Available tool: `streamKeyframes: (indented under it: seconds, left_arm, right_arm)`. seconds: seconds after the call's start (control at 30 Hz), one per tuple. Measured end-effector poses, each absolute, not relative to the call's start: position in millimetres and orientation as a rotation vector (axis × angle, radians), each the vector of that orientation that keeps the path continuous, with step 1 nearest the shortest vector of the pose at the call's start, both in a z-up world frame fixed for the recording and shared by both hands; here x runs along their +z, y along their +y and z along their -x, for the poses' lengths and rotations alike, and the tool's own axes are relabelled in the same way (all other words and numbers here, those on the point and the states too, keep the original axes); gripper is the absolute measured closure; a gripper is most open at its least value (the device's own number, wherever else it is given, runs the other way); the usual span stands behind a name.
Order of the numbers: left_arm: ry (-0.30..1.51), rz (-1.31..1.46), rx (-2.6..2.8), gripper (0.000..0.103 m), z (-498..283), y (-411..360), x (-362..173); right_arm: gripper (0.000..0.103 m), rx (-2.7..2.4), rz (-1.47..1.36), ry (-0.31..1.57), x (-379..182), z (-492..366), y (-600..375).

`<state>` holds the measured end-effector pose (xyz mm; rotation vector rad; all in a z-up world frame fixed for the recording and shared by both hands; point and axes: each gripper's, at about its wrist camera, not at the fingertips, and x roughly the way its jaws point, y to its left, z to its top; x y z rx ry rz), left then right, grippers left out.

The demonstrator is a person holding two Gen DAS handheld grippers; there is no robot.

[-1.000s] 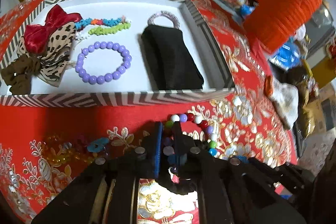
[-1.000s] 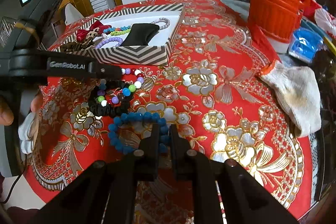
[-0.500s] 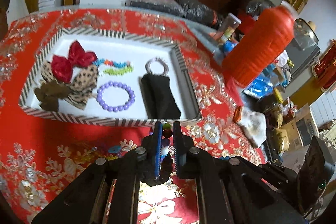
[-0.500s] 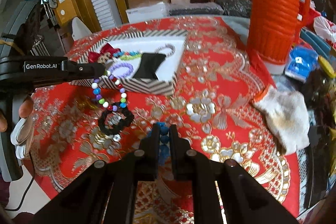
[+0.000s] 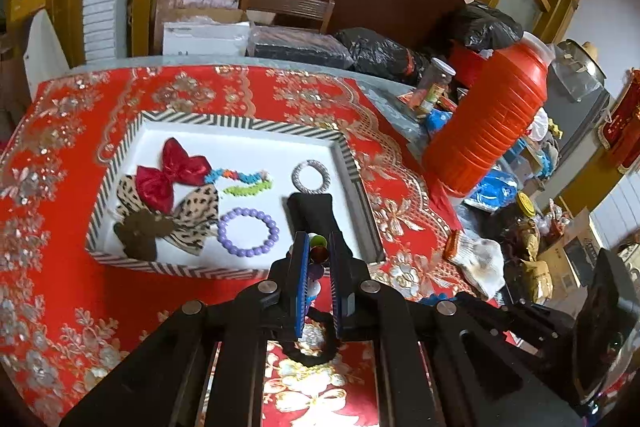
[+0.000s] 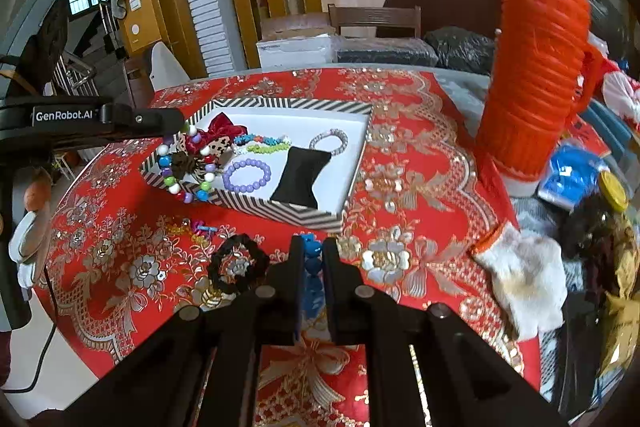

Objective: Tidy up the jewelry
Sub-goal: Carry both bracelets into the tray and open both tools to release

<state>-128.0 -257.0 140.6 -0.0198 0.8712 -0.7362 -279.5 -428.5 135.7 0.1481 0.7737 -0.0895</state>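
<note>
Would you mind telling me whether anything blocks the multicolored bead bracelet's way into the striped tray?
Nothing visible does. The left gripper holds the multicolored bead bracelet hanging above the striped tray, over its near-left corner. Below lie the bows and the purple bracelet; bare white floor shows beyond them.

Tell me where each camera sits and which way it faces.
Left wrist: on the left gripper, looking down over the striped white tray; its fingers pinch a multicoloured bead bracelet.
Right wrist: on the right gripper, facing the tray lower; its fingers pinch a blue bead bracelet.
Both show the tray and orange ribbed jug.
</note>
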Motion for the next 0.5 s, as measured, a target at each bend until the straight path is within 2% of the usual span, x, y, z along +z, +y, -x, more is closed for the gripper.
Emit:
streamKeyframes:
  seconds: [0.5]
  left_arm:
    - [0.835,-0.073,-0.656,0.101,101.6,-260.6,136.9]
  right_arm:
    - [0.094,-0.064,-0.086,0.776,150.9,239.7,-424.3]
